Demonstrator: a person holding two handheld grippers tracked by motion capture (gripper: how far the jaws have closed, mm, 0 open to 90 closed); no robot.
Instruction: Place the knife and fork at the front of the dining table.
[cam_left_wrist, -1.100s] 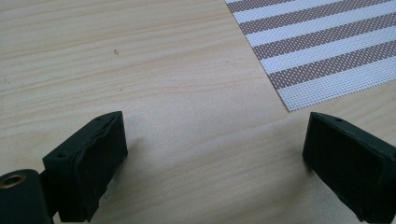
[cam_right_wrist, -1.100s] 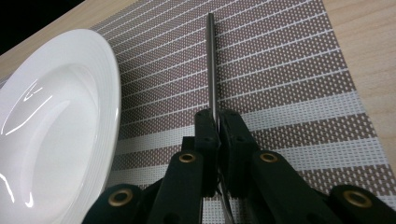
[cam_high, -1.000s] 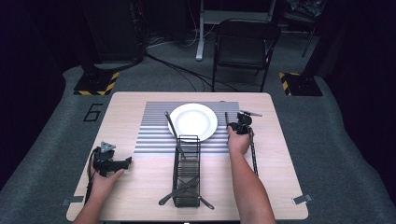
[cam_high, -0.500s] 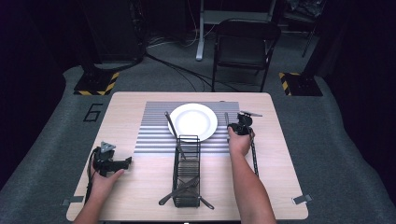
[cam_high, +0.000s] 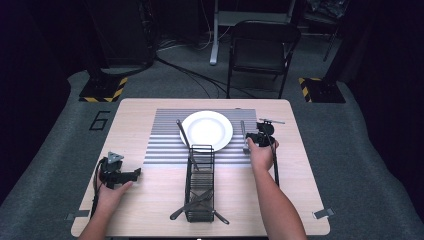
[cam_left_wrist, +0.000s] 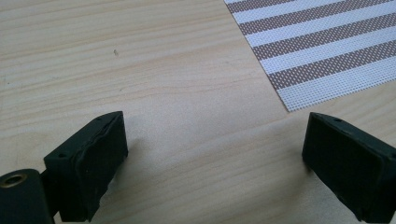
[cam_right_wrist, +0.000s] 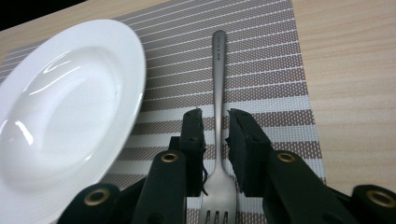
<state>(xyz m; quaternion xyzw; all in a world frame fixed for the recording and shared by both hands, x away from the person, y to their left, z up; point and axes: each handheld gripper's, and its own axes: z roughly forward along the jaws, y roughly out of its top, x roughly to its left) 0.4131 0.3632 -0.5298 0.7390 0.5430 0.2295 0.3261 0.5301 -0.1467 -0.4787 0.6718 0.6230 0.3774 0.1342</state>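
Fork (cam_right_wrist: 218, 93), thin, stiff and slippery steel, lies flat on the striped placemat (cam_right_wrist: 280, 74) at 3 o'clock of the white plate (cam_right_wrist: 65, 112), its neck between the right gripper (cam_right_wrist: 215, 135) jaws, which just opened slightly.

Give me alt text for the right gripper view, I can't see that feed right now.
The right gripper straddles the neck of a fork lying flat on the striped placemat; its jaws have just been opening, with slim gaps either side. The fork's handle points away, and a white plate sits to its left.
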